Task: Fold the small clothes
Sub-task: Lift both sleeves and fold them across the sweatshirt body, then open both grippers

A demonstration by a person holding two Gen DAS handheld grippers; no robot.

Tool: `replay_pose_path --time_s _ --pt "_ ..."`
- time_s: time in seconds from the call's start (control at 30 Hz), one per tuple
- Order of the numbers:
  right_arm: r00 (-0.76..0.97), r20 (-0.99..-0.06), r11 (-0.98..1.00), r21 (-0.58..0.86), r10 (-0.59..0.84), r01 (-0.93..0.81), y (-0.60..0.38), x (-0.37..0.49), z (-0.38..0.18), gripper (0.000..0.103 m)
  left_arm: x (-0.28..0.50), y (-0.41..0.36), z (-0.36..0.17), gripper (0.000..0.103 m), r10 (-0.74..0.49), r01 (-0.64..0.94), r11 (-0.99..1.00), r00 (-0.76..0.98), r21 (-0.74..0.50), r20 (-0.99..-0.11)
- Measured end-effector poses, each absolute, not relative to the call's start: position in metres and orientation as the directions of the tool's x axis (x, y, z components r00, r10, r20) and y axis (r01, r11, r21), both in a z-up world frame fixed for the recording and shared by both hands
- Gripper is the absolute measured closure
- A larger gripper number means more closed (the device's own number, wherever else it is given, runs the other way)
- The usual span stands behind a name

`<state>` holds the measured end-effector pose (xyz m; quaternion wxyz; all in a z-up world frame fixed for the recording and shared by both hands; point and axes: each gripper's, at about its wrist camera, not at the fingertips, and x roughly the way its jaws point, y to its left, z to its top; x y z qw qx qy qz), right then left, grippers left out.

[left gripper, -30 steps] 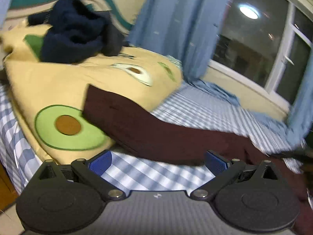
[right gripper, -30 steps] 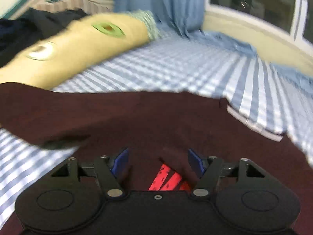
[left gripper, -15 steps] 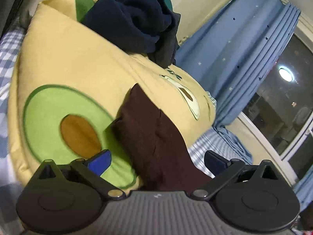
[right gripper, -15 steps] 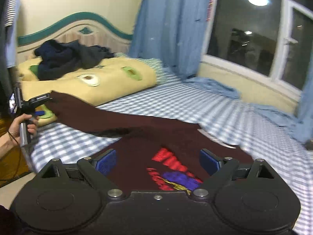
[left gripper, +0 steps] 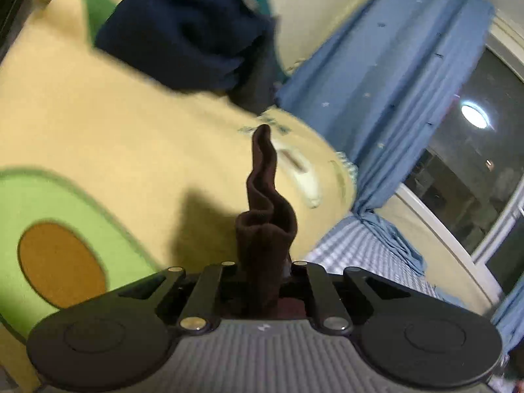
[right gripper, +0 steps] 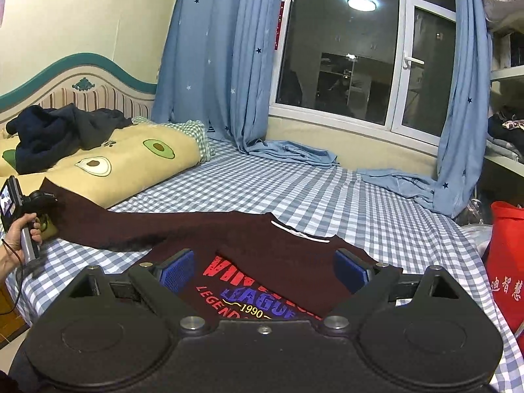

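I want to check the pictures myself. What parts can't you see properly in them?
- Left wrist view: the left gripper pads are hidden by the bunched sleeve; the avocado blanket and dark clothes pile are blurred.
- Right wrist view: the right gripper body covers the bottom of the maroon shirt and its print; the red bag is cut by the edge.

both grippers are matte black, each with two round discs at the near corners, angled linkage bars and silver screw heads. the left gripper (left gripper: pixel 262 271) has a ribbed grey centre plate. the right gripper (right gripper: pixel 264 270) carries blue ribbed pads (right gripper: pixel 178 270). a thin black cord loops around the person's left wrist.
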<state>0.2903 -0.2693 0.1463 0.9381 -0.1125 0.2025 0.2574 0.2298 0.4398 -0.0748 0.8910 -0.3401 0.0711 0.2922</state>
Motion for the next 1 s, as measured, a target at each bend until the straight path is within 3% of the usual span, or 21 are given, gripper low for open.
replay_pose_path --time_s 0.13,0.3,0.4,0.57,0.73,0.9,1.0 --pt "0.785 -0.442 0.85 -0.088 0.434 -0.519 -0.282 0.297 0.14 0.011 0.252 0.394 -0.019 0.092 0.451 -0.554 0.71 0.832 -0.434 -0.323" --pt "0.791 -0.448 0.875 -0.037 0.418 -0.483 -0.315 0.305 0.125 0.011 0.297 0.322 0.059 0.092 0.372 -0.443 0.821 0.894 -0.359 -0.252" --pt "0.805 -0.449 0.9 -0.002 0.388 -0.435 -0.345 0.305 0.117 0.011 0.346 0.253 0.106 0.092 0.352 -0.409 0.878 0.904 -0.249 -0.244" --pt "0.829 -0.47 0.943 0.023 0.303 -0.331 -0.407 0.297 0.099 0.011 0.443 0.116 0.151 0.092 0.227 -0.267 0.95 0.947 -0.164 -0.227" --pt "0.842 -0.496 0.975 0.055 0.213 -0.215 -0.469 0.273 0.08 0.011 0.524 -0.036 0.115 0.091 0.094 -0.125 0.987 0.956 -0.096 -0.279" --pt "0.836 -0.54 0.995 0.074 0.094 -0.064 -0.53 0.236 0.062 0.011 0.592 -0.161 0.019 0.091 0.068 -0.054 0.998 0.89 0.045 -0.45" --pt "0.826 -0.563 0.996 0.09 0.033 0.022 -0.561 0.215 0.052 0.011 0.607 -0.193 -0.031 0.091 0.059 -0.035 0.998 0.828 0.053 -0.557"
